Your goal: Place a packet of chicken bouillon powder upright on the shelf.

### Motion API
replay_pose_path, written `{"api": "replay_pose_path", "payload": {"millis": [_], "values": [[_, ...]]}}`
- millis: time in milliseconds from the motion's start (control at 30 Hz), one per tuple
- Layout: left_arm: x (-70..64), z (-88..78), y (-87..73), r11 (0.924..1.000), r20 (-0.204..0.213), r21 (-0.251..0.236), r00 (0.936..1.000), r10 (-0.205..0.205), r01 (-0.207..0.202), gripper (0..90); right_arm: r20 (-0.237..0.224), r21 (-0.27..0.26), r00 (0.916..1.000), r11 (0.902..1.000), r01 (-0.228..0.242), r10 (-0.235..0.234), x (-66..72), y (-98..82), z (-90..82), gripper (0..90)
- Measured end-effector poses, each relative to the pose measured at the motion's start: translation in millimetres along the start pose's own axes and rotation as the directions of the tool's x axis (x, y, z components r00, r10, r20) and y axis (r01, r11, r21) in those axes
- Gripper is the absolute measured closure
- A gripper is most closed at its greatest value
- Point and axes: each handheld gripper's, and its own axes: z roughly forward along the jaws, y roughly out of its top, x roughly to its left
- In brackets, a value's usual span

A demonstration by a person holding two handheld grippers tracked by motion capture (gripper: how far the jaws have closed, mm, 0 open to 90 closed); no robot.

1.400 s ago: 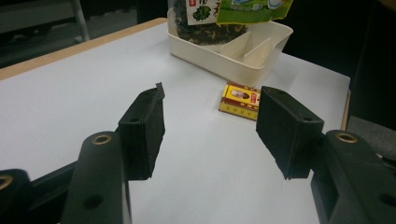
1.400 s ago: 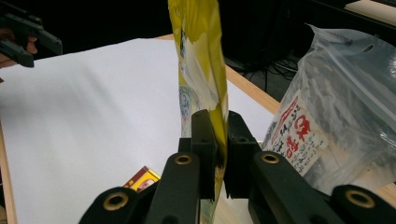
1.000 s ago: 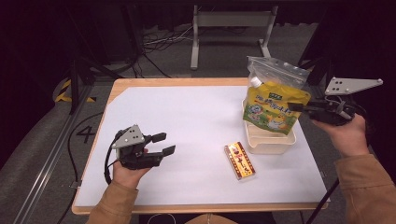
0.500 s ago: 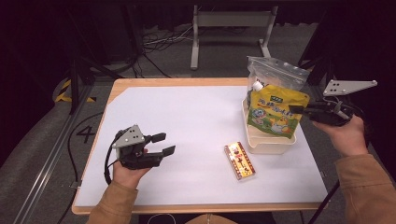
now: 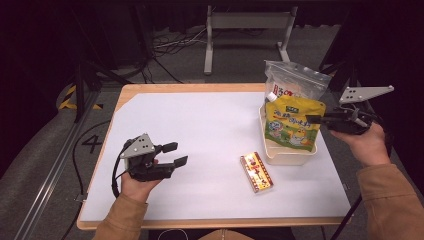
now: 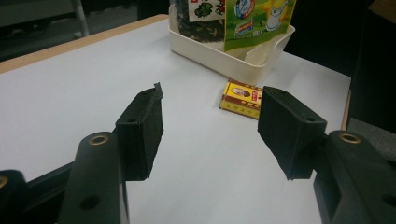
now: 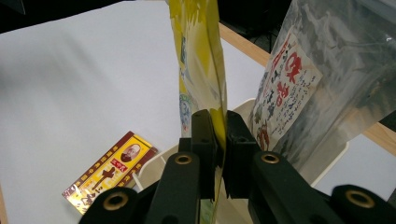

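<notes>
Your right gripper (image 5: 311, 119) is clamped on the yellow snack pouch (image 5: 292, 122), standing in the cream bin (image 5: 285, 155) at far right beside the clear bag (image 5: 295, 82). Your left gripper (image 5: 175, 154) rests apart, empty; the red-and-gold box (image 5: 256, 172) looks left to pack.

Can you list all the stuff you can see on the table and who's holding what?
yellow-green snack pouch: 1, yellow and green with cartoon print, standing in the tub, its edge pinched by the right hand-held gripper
clear bag: 1, see-through with a white label and red writing, standing in the tub behind the pouch
tub: 1, cream, on the right side of the table
small box: 1, red and gold, lying flat on the table just left of the tub
table: 1, white top with a wooden edge
left hand-held gripper: 1, black, jaws open with nothing between them, low over the table's left side
right hand-held gripper: 1, black, shut on the pouch
</notes>
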Motion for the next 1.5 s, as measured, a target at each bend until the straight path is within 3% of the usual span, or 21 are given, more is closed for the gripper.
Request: {"api": "replay_pose_path", "payload": {"millis": [767,1033,1167,1267,1500], "values": [[-0.2,-0.6,-0.3,1.0,-0.001,0.002,1.0,0.002,-0.002,40.7,0.046,-0.013,0.9989,0.9999,0.008,-0.008,-3.9,-0.6,12.5,85.0],[0.0,1.4,-0.1,1.0,-0.001,0.008,1.0,0.006,-0.006,40.6,0.033,-0.044,0.9992,0.9988,-0.023,0.024,-6.7,-11.0,16.1,85.1],[0.2,2.0,-0.1,0.9999,0.002,0.01,1.0,0.004,-0.004,40.6,0.037,-0.007,0.999,0.9997,-0.024,0.024,-6.7,-18.2,24.1,85.0],[0.3,2.2,-0.2,0.9999,0.003,0.01,1.0,0.004,-0.004,40.6,0.035,-0.008,0.9987,0.9993,-0.036,0.037,-7.7,-22.5,27.6,84.9],[0.1,4.7,-0.2,0.9999,0.007,0.015,1.0,-0.002,0.001,40.5,0.041,-0.027,0.9943,0.9949,-0.097,0.098,-12.4,-34.9,28.3,84.6]]}}
